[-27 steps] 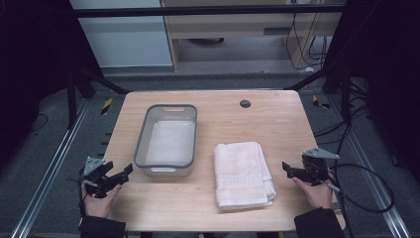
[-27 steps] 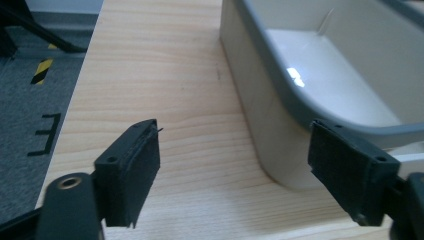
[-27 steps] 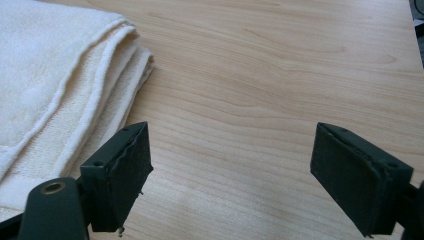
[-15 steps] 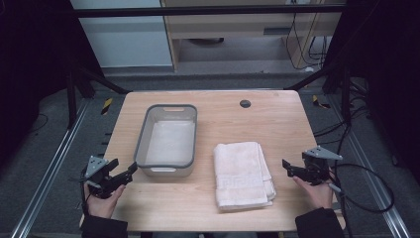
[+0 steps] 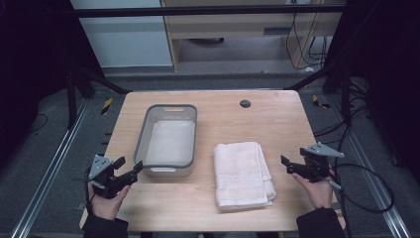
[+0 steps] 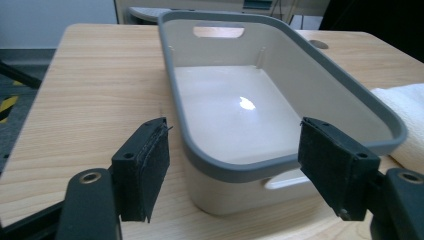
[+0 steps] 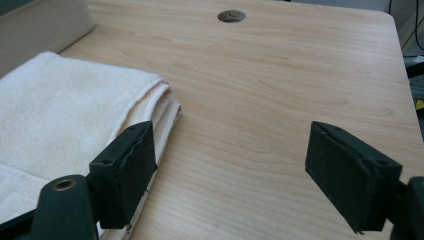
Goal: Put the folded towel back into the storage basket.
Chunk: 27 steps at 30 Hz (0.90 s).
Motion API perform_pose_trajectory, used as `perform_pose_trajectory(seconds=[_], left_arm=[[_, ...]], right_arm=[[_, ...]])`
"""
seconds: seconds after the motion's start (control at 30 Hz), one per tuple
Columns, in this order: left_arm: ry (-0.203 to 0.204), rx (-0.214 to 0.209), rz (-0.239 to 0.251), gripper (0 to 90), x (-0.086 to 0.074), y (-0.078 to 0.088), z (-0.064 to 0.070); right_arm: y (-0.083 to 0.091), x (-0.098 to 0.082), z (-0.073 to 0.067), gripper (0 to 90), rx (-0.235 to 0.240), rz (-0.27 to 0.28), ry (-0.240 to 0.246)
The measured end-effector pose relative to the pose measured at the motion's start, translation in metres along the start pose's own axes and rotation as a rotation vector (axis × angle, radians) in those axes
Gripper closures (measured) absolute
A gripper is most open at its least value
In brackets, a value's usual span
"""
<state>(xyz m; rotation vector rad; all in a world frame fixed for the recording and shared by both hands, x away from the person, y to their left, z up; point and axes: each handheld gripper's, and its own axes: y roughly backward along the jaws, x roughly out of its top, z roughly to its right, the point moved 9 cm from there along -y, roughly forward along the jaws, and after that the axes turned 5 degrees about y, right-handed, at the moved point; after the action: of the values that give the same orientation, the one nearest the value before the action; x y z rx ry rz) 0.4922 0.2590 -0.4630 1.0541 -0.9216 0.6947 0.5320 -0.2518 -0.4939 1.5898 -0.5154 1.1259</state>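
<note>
My left gripper (image 5: 130,168): jaws wide, nothing held, just short of the grey-rimmed tub's (image 5: 170,137) near end.
My right gripper (image 5: 289,164): jaws wide, nothing held, near the folded towel's (image 5: 241,173) right edge.

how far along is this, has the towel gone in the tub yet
Not yet. The tub is empty and the folded towel lies on the table beside it. The left gripper points open at the tub's near end; the right gripper is open beside the towel. Grasping and moving both remain.
</note>
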Motion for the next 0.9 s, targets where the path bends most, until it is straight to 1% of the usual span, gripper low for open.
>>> perform_pose_trajectory(seconds=[0.07,0.1,0.17,0.2,0.3,0.33,0.37,0.4,0.5,0.53,0.63,0.67,0.73,0.77,0.87,0.9], left_arm=[[-0.007,-0.003,-0.001,28.3,0.0,0.0,0.003],[-0.018,-0.007,-0.003,28.3,0.0,-0.002,0.007],[-0.027,-0.008,-0.002,28.2,0.001,-0.003,0.009],[-0.033,-0.012,-0.002,28.2,0.001,-0.004,0.012],[-0.044,-0.022,-0.003,28.3,0.003,-0.007,0.019],[-0.044,-0.022,-0.003,28.3,0.003,-0.007,0.019],[-0.055,-0.027,-0.002,28.3,0.004,-0.008,0.023],[-0.055,-0.027,-0.002,28.1,0.004,-0.008,0.023],[-0.07,-0.044,-0.012,27.7,0.008,-0.012,0.033],[-0.07,-0.044,-0.012,27.8,0.008,-0.012,0.033],[-0.075,-0.057,-0.009,27.9,0.011,-0.015,0.041],[-0.081,-0.066,-0.009,28.0,0.014,-0.017,0.046],[-0.088,-0.074,-0.006,28.3,0.016,-0.019,0.053],[-0.088,-0.074,-0.006,28.5,0.016,-0.019,0.053],[-0.104,-0.097,-0.006,29.3,0.019,-0.024,0.068],[-0.107,-0.102,-0.007,29.4,0.019,-0.025,0.07]], right_arm=[[0.0,0.002,-0.001,20.5,0.004,0.006,0.001],[0.001,0.005,-0.002,20.7,0.006,0.013,0.005],[0.002,0.007,-0.002,20.8,0.004,0.018,0.01],[0.002,0.01,-0.003,20.9,0.011,0.027,0.006],[0.003,0.015,-0.002,20.8,0.015,0.034,-0.002],[0.003,0.015,-0.002,20.8,0.015,0.034,-0.002],[0.004,0.02,-0.001,20.9,0.014,0.042,-0.004],[0.004,0.02,-0.001,20.9,0.014,0.042,-0.004],[0.006,0.028,-0.001,21.0,0.025,0.058,-0.008],[0.006,0.03,-0.001,21.0,0.026,0.059,-0.008],[0.005,0.036,-0.002,21.0,0.033,0.062,-0.006],[0.005,0.037,-0.002,20.9,0.037,0.06,-0.004],[0.004,0.039,-0.004,20.7,0.042,0.058,-0.002],[0.003,0.041,-0.004,20.7,0.047,0.056,-0.001],[0.001,0.044,-0.006,20.6,0.053,0.057,0.003],[0.001,0.046,-0.007,20.4,0.057,0.057,0.005]])
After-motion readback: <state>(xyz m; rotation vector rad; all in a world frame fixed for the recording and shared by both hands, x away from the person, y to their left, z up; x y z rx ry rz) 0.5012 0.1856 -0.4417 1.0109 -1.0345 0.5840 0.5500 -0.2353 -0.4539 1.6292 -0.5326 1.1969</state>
